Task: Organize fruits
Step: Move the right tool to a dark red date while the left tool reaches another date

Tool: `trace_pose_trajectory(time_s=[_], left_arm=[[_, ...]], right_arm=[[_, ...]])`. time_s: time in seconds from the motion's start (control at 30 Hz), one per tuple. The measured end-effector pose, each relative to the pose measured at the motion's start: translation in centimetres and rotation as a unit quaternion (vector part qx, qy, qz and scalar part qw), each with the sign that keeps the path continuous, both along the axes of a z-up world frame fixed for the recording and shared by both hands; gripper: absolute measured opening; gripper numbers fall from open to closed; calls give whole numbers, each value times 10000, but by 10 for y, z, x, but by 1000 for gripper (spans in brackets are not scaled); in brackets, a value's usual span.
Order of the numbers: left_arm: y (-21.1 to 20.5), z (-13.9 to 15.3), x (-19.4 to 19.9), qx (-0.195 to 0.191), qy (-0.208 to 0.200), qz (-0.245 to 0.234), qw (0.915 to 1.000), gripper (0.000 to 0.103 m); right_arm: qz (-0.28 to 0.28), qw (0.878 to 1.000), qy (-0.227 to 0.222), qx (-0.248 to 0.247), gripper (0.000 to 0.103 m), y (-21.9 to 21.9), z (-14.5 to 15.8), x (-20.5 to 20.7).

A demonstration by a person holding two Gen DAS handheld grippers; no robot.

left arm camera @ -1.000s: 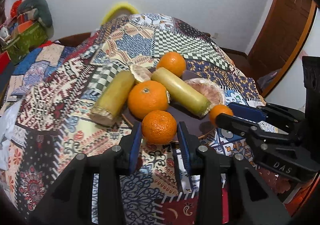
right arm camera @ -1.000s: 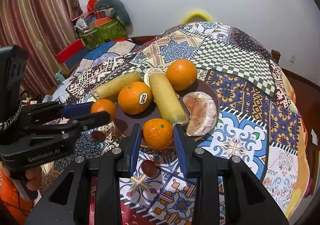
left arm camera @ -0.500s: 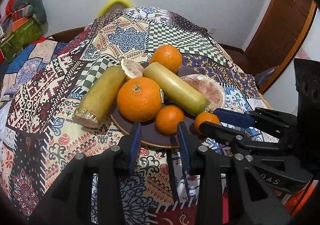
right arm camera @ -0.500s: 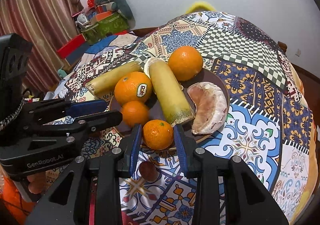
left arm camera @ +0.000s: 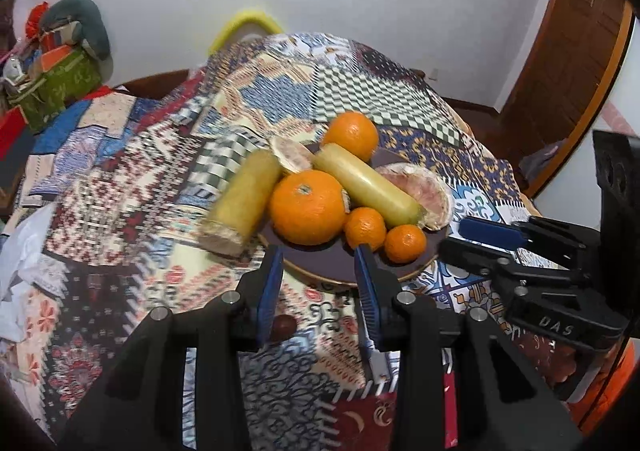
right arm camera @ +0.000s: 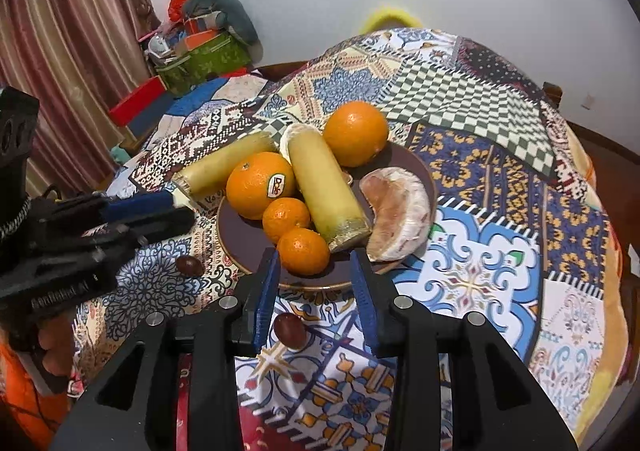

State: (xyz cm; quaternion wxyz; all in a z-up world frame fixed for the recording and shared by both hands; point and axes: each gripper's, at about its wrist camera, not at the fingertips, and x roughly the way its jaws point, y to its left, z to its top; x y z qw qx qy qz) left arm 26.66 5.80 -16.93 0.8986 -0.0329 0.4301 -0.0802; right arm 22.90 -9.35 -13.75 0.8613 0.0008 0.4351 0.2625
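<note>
Hovering at the plate's (right arm camera: 424, 175) six o'clock edge, both tongs stand part open and empty. Right gripper (right arm camera: 316, 287) frames the near tangerine (right arm camera: 303, 251) at twelve, pads clear; left gripper (left arm camera: 318, 283) sits farther off. One sugarcane stick (right arm camera: 218, 167) lies off-plate at ten o'clock, long axis running ten to four. Two dark dates (right arm camera: 291, 331) remain on the cloth, nearest the right tongs.

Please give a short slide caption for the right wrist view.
Open right claw facing a brown plate of oranges and two small mandarins.
</note>
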Motion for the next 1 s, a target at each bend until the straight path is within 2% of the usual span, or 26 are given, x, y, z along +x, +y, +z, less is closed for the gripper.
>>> trace_pose_trajectory(time_s=[0.2,0.33,0.47,0.6,1.0], left_arm=[[14,13,-15,141,-107,191,9997,37],[20,11,-25,197,-43,261,9995,38],[21,-2,-31,281,137,280,9991,38],[23,-18,-34,184,369,297,9987,38],[17,-57,-24,184,812,227,9963,38]], right_arm=[[18,9998,-160,-93,33,-3,12,-15],[48,9996,-202,-194,33,-4,12,-24],[112,9995,-118,-275,33,-2,5,-31],[162,9990,48,-421,33,3,-11,-32],[399,9970,322,-585,33,22,-42,-26]])
